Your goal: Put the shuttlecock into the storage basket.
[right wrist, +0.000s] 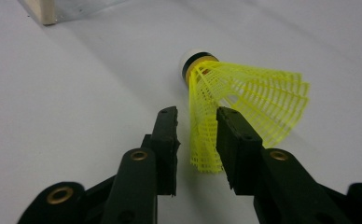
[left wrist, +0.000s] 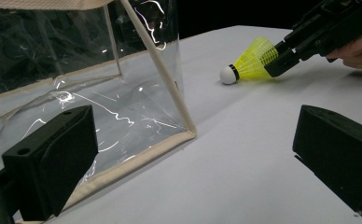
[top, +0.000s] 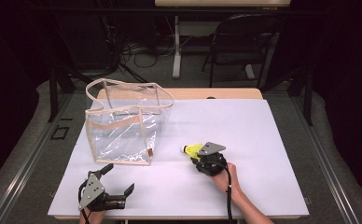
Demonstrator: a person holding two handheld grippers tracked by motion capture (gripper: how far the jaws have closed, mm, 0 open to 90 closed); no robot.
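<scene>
Shuttlecock [right wrist: 244,100] is the yellow mesh kind with a white cork tip, lying on its side on the white table [top: 263,140], a bit right of the clear plastic bag [top: 123,123] with the beige trim. Right gripper [right wrist: 197,128] has its jaws pulled in narrow around the rim of the skirt, so one wall of the mesh sits in the gap. The right-hand pad looks like it's against the mesh, the left-hand one seems a hair off, so I can't tell if it's really pinched. The bird is on the table, cork pointing toward the bag. Left gripper [left wrist: 193,154] is down near the front edge with its jaws spread wide, nothing between them, just beside the bag's bottom corner.
</scene>
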